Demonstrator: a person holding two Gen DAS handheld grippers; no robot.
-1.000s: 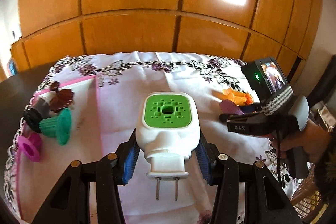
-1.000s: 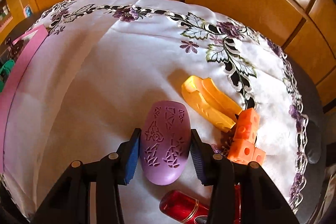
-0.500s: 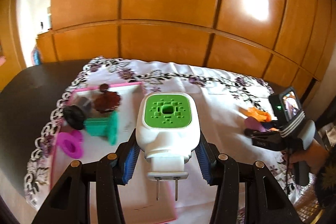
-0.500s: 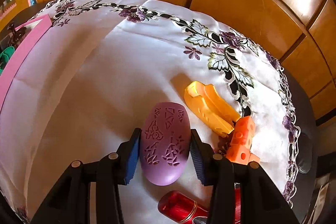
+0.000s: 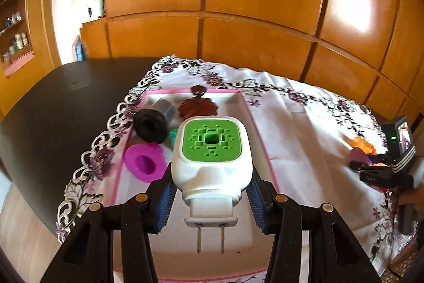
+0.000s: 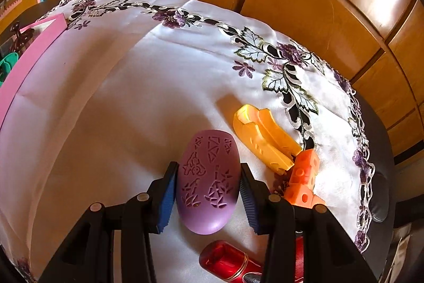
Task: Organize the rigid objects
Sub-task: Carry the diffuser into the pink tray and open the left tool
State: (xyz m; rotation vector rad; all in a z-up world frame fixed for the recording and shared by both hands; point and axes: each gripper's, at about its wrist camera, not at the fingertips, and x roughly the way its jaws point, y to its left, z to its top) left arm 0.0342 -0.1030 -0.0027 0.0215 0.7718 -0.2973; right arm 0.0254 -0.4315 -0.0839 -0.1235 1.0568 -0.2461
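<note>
White plastic plug with a green top (image 5: 211, 166), squeezed tight in the left gripper (image 5: 211, 199), has now moved over the pink-edged tray (image 5: 261, 139), ready to drop in.

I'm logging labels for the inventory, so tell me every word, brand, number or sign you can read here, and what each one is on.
No text reads clearly.
Right gripper: small pale marking on its black body, too blurred to read.
White plug-in device: green face, only cut-out holes, no lettering.
Purple oval piece: carved decorative shapes, no letters.
Shelf items at far left: labels too small.
</note>
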